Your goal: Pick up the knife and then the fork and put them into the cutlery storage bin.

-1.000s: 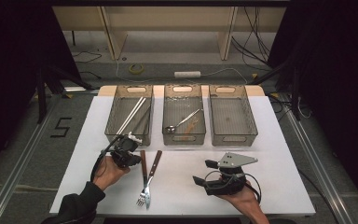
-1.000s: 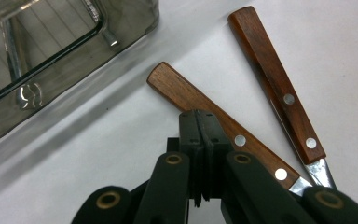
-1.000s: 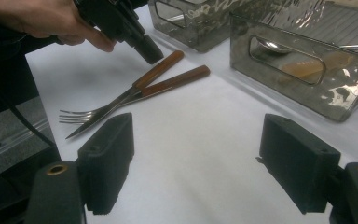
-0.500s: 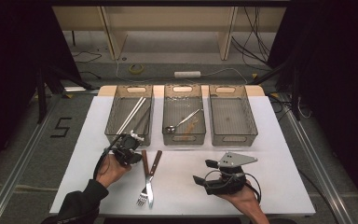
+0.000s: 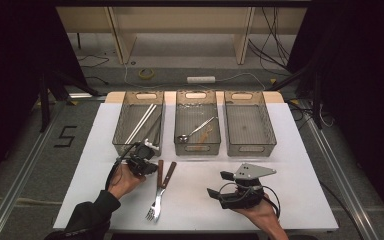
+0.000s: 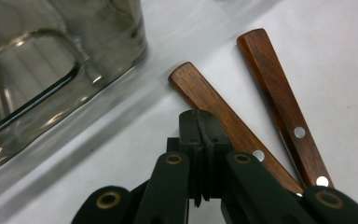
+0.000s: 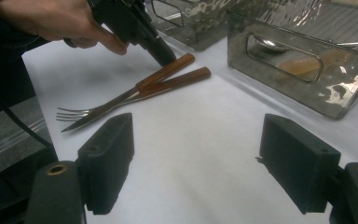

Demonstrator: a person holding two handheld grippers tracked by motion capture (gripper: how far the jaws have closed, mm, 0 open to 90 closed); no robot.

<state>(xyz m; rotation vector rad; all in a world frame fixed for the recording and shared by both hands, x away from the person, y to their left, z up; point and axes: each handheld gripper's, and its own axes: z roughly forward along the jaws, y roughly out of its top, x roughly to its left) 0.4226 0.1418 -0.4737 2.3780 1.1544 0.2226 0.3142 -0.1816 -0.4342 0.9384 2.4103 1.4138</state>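
Observation:
A fork (image 5: 153, 210) and a knife lie crossed on the white table, their wooden handles (image 5: 160, 169) pointing toward the bins. In the left gripper view the nearer handle (image 6: 228, 123) runs just right of my left gripper (image 6: 200, 123), whose jaws are pressed together with nothing between them; the second handle (image 6: 279, 98) lies farther right. From above, my left gripper (image 5: 149, 165) sits at the top end of the left handle. My right gripper (image 5: 220, 184) rests at the front right, wide open and empty (image 7: 198, 149), facing the fork tines (image 7: 70, 113).
Three clear bins stand in a row at the back. The left bin (image 5: 125, 145) holds long pale sticks, the middle bin (image 5: 197, 148) a spoon (image 5: 192, 132), and the right bin (image 5: 250, 147) looks empty. The left bin's wall (image 6: 51, 70) is close beside my left gripper.
My left gripper has edged slightly to the right, closer to the wooden handles. The right gripper and the cutlery have not moved.

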